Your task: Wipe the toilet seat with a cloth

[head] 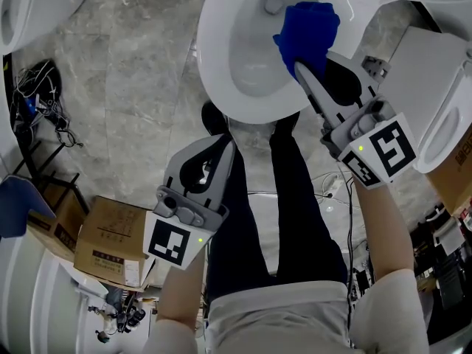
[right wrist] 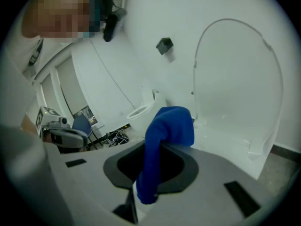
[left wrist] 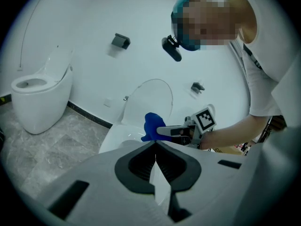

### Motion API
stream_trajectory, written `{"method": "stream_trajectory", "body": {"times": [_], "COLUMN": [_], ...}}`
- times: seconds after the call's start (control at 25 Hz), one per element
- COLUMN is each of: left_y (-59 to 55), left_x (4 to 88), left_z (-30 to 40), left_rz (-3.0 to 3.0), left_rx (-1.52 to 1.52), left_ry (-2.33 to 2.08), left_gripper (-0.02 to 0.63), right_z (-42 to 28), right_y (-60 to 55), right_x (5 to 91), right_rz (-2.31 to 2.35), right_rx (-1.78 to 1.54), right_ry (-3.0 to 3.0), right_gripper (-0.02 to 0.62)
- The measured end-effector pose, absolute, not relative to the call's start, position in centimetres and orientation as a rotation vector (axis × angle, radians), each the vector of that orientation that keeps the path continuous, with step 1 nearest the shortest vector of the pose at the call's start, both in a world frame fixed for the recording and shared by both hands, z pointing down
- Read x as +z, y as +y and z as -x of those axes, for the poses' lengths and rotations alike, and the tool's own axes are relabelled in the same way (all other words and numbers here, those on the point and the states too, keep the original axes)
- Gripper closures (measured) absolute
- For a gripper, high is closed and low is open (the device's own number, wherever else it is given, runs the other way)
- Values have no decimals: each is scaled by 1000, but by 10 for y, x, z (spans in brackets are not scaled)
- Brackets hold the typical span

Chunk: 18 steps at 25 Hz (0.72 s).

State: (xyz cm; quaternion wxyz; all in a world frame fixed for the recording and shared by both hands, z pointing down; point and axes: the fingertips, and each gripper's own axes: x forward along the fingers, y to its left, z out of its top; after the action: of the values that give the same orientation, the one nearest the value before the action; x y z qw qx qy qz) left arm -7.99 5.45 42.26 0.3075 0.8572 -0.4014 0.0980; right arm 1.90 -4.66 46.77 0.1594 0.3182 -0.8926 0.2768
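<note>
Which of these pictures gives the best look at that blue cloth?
The right gripper view: the cloth fills the middle, pinched between the jaws. The head view shows it bunched over the toilet; the left gripper view shows it small, distant.

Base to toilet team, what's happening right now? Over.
Right gripper shut on blue cloth, over the toilet seat rim. Left gripper shut, empty, short of the toilet. Nothing blocking the seat.

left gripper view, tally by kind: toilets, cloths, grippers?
Toilets: 2 (far toilet, near toilet)
Cloths: 1 (blue cloth)
Grippers: 2 (left gripper, jaws together; right gripper, jaws on the blue cloth)
Total: 5
</note>
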Motion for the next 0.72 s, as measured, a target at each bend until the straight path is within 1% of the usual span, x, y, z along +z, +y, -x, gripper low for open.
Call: {"method": "stream_trajectory", "body": {"times": [0.16, 0.44, 0.72], "left_y": [52, 48, 37], "left_x": [421, 417, 396], "left_z": [79, 79, 82], "left_rz": [-2275, -2281, -2297], "left_rx": [265, 276, 253], "left_ry": [-1067, -1084, -1134], "left_gripper": [597, 597, 597], "right_z": [-12, -6, -7], "right_y": [-22, 20, 17], "right_x": [435, 416, 396], "right_rz": [-867, -822, -907], "right_rx": [646, 706, 702], "right_ry": [-2659, -2733, -2747], "right_gripper": [541, 541, 541]}}
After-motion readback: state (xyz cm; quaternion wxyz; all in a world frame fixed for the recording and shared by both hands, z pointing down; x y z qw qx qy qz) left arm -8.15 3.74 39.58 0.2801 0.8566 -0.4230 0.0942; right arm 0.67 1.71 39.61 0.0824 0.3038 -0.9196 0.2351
